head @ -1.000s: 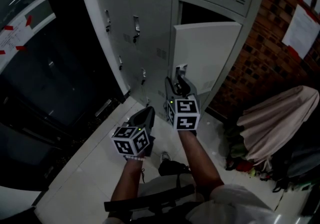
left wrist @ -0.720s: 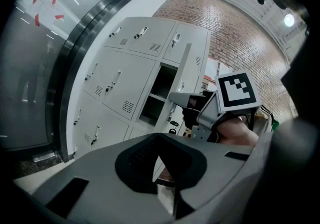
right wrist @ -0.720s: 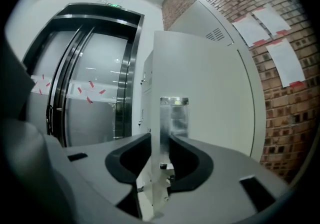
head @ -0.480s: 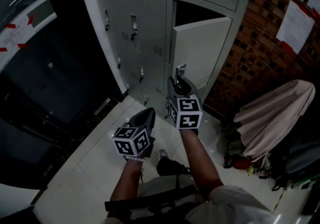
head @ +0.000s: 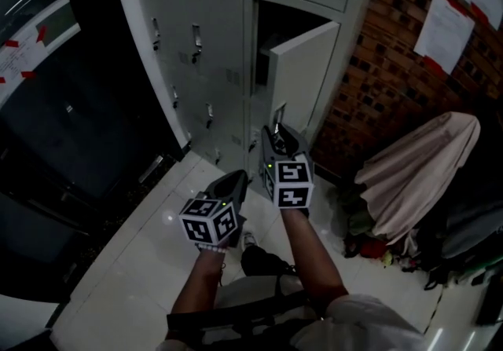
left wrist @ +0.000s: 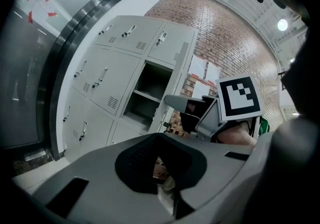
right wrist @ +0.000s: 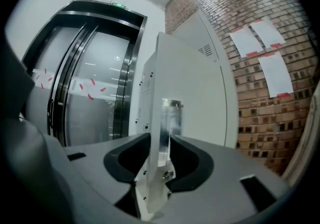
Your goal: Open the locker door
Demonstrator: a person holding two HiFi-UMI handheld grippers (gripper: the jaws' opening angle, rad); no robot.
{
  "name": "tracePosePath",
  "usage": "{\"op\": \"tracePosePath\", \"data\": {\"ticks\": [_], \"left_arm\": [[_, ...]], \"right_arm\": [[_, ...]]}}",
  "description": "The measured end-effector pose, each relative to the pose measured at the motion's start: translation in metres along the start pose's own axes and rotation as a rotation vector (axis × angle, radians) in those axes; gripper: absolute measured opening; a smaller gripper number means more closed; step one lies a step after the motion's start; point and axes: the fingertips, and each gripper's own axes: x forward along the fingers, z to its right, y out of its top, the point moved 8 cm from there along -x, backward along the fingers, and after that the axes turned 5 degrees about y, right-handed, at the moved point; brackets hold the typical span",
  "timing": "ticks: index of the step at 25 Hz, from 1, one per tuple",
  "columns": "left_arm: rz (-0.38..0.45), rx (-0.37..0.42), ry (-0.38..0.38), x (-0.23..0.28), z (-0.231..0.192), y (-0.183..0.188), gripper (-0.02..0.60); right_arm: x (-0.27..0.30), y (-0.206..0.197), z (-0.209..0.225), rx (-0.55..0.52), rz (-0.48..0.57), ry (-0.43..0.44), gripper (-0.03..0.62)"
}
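Note:
The grey locker door (head: 302, 74) stands swung out from the locker bank (head: 196, 20), and its dark compartment (head: 271, 23) shows behind it. My right gripper (head: 277, 131) reaches up to the door's free edge. In the right gripper view the door's edge and its metal handle (right wrist: 170, 125) stand between the jaws of my right gripper (right wrist: 160, 150). The pads touch both sides while the jaws are opening. My left gripper (head: 229, 184) hangs lower and to the left, shut and holding nothing. In the left gripper view, my left gripper (left wrist: 160, 140) points at the open compartment (left wrist: 150, 92).
A brick wall (head: 393, 67) with taped papers (head: 444, 27) runs right of the lockers. A beige cloth (head: 416, 169) drapes over a heap of bags at the right. Dark glass doors (head: 71, 106) fill the left. White tiled floor (head: 141, 263) lies underfoot.
The locker door has swung further out from the bank, showing more of the dark compartment. My right gripper has stayed on its edge. The left gripper has hardly moved.

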Motion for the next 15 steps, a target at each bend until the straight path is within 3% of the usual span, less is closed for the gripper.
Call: {"op": "tracePosePath", "data": {"ticks": [15], "left_arm": [[-0.018,0.022,-0.091,-0.012,0.051,-0.016,-0.002]], "right_arm": [[-0.065,-0.005,0.027,-0.001,-0.025,-0.091,0.144]]}}
